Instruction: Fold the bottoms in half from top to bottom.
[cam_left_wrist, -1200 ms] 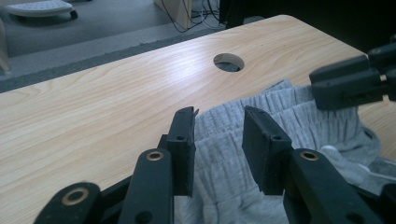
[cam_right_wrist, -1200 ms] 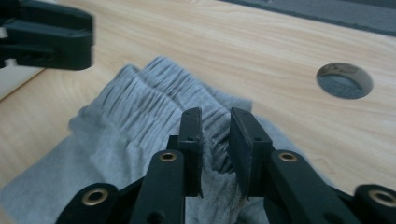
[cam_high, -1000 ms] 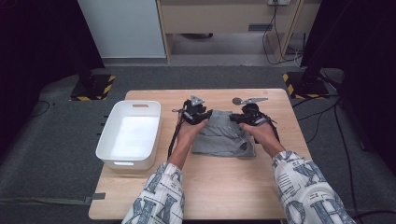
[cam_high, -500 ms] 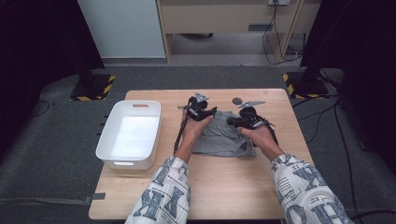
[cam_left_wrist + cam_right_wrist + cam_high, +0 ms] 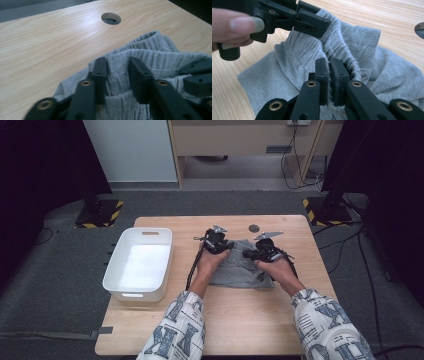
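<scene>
Folding looks barely started: the crumpled grey ribbed knit garment [image 5: 241,268] sits bunched mid-table on the light wooden table [image 5: 240,330], nowhere near the white plastic bin [image 5: 138,265]. Right gripper [image 5: 329,62] is clamped on a fold of it. Left gripper [image 5: 117,66] has just been closing around the ribbed hem, not clearly pinching yet. Flattening and folding remain, probably.

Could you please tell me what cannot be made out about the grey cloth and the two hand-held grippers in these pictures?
- High view: the grey cloth is partly covered by both hands, so its full outline is hidden.
- Left gripper view: whether the left hand-held gripper pinches the cloth is unclear; the pads' inner faces are hidden.
- Right gripper view: the right hand-held gripper hides the fold it clamps.
</scene>
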Demonstrator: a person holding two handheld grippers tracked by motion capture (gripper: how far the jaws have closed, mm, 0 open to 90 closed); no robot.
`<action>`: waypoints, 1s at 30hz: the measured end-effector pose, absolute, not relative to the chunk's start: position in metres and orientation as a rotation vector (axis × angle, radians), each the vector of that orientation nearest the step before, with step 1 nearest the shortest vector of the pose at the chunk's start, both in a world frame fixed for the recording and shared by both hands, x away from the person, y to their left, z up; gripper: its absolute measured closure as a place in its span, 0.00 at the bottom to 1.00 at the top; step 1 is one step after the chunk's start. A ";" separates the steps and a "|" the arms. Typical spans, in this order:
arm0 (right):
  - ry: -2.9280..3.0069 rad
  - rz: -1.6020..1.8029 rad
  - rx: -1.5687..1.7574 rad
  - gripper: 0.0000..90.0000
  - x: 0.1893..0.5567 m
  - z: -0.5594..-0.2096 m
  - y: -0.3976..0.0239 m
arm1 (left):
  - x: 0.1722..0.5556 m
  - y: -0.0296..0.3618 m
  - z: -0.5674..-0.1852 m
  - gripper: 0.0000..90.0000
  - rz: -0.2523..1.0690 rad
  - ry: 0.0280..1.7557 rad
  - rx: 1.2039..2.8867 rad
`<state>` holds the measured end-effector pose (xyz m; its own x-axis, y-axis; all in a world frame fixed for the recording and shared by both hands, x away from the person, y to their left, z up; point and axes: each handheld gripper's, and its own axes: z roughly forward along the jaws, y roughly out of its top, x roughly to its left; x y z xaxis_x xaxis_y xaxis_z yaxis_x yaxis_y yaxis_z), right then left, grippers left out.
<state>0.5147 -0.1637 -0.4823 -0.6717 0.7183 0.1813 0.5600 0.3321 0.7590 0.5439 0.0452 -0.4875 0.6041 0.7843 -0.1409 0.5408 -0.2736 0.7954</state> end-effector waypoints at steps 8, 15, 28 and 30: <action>2.323 1.321 1.184 0.78 0.514 -0.468 -0.170 | 0.528 0.046 -0.490 0.92 0.375 1.027 1.935; 2.229 1.325 1.232 0.69 0.525 -0.454 -0.172 | 0.513 0.046 -0.496 0.92 0.387 1.002 1.933; 2.173 1.323 1.328 0.62 0.543 -0.460 -0.160 | 0.497 0.050 -0.496 0.92 0.376 0.977 1.945; 2.169 1.322 1.324 0.63 0.544 -0.459 -0.159 | 0.495 0.052 -0.497 0.92 0.374 0.975 1.947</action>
<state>0.5444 -0.1587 -0.4595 -0.5425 0.8130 0.2115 0.5603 0.1626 0.8121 0.4947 0.0516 -0.4970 0.6433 0.7567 -0.1163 0.4853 -0.2855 0.8265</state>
